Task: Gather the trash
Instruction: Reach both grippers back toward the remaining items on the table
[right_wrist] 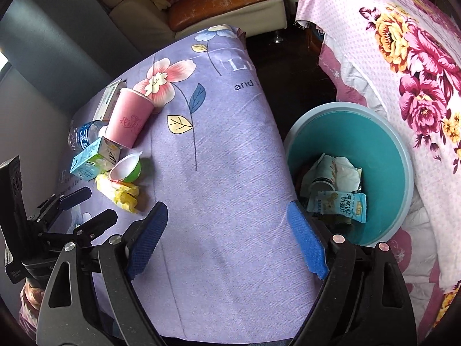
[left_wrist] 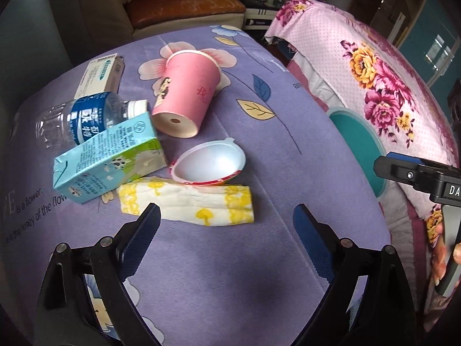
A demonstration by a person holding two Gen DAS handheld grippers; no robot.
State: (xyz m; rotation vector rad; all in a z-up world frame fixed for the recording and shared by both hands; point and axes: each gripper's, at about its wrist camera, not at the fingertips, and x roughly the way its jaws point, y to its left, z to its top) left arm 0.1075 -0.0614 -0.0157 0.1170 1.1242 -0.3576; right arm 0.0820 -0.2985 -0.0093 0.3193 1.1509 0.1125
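The purple floral cloth (left_wrist: 219,274) carries printed English, of which "is a flower" and "honey of the flow" can be read at its left edge, and "and" further up; the water bottle (left_wrist: 77,118) has a blue label with white Chinese characters, the pink paper cup (left_wrist: 187,92) red ones, and the right gripper's body shows the letters "DA". The left gripper (left_wrist: 226,222) hovers low over the cloth with its jaws spread wide and empty, one fingertip just in front of the folded yellow-and-white tissue (left_wrist: 187,201). Behind the tissue lie an empty yogurt tub (left_wrist: 210,163), a blue milk carton (left_wrist: 109,158) and a white box (left_wrist: 100,75). The right gripper (right_wrist: 227,230) is likewise spread and empty, held over bare cloth beside the teal bin (right_wrist: 383,155), which holds wrappers, possibly snack packets (right_wrist: 337,203).
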